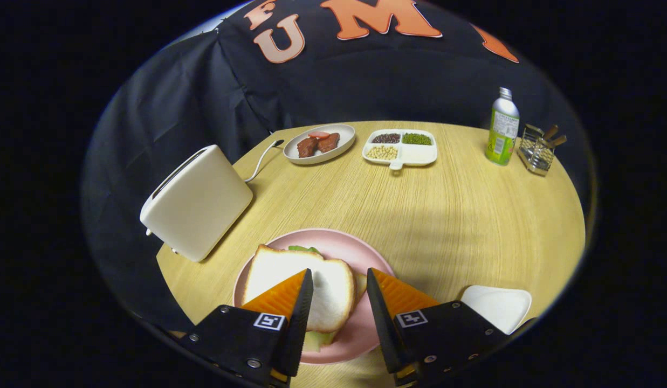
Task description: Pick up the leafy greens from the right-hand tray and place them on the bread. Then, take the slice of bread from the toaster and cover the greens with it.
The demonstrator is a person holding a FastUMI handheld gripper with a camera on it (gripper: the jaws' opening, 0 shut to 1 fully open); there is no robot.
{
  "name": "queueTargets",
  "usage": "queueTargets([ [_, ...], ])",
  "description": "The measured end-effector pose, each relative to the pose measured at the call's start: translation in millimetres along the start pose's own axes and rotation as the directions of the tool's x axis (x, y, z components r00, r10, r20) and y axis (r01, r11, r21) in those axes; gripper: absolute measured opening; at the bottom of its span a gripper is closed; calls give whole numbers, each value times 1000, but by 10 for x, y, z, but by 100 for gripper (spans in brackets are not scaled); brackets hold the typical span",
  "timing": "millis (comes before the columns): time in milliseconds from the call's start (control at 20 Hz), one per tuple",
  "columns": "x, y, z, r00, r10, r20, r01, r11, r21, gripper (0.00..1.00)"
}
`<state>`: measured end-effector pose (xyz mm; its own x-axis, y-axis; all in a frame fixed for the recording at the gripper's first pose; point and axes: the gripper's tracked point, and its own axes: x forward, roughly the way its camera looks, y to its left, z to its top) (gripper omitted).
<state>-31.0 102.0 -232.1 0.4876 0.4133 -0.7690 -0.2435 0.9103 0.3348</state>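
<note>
Sandwich assembled on round pink plate (365,253) at the wooden table's (446,215) near edge.
Soft white bread slice (322,285) covers leafy greens (303,249); gripper (339,283) fingers parted, empty, above it; smooth cream toaster (198,202) left.

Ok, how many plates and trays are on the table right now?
4. A pink plate under the sandwich, just ahead of the open hand-held gripper; a white tray beside it; a grey plate of meat beyond the toaster; a divided tray next to that.
</note>
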Motion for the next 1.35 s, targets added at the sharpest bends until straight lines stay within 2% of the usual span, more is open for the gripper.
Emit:
queueTargets([
  [250, -204, -66, 422, 983, -60, 171, 63, 998, -12, 72],
  [450, -480, -87, 869, 930, -113, 351, 123, 992, -7, 85],
  [650, -886, -45, 1311, 833, -148, 533, 178, 984, -6, 92],
  [850, -1323, 2, 1706, 687, -172, 706, 233, 972, 10, 92],
  [950, -1522, 31, 1824, 627, -181, 757, 265, 964, 11, 92],
  [1200, -1813, 92, 1935, 560, -177, 809, 296, 955, 3, 94],
  [1350, -1915, 129, 1933, 536, -175, 826, 301, 954, 7, 94],
])
